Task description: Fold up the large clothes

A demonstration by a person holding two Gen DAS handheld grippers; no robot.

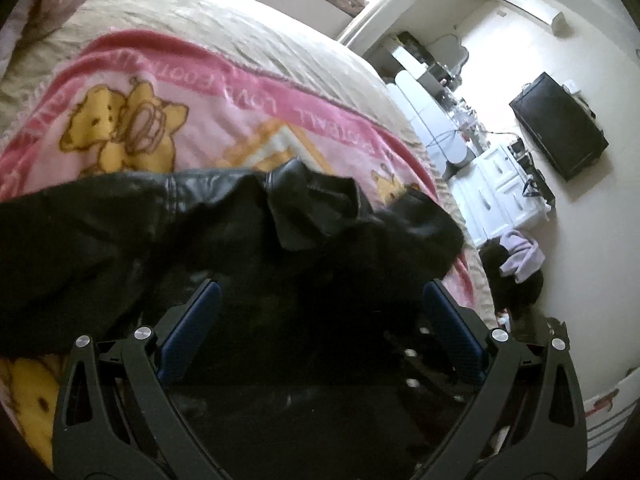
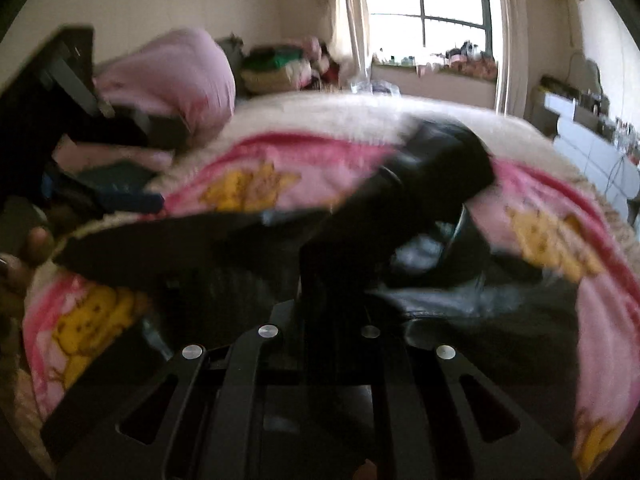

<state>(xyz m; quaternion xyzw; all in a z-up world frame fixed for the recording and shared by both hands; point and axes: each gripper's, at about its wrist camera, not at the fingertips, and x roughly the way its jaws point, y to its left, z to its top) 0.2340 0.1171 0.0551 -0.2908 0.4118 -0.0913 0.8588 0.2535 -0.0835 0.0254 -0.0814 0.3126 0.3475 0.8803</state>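
Note:
A black leather jacket (image 1: 248, 216) lies crumpled across a pink bear-print blanket (image 1: 168, 120) on the bed. In the left wrist view my left gripper (image 1: 322, 300) hovers just over the jacket, open, with its blue pads (image 1: 200, 316) wide apart and only dark fabric below them. In the blurred right wrist view my right gripper (image 2: 330, 256) has its fingers closed together on the jacket (image 2: 436, 168), and a fold of it rises from the fingertips up to the right. At that view's left edge are the left gripper's blue pad (image 2: 132, 201) and a hand (image 2: 34, 250).
A pink pillow (image 2: 180, 76) and piled clothes (image 2: 280, 66) sit at the bed's far end by the window (image 2: 424, 8). White drawers (image 1: 500, 188), a dark wall screen (image 1: 560, 128) and a pile of clothes (image 1: 516, 260) on the floor stand past the bed's right edge.

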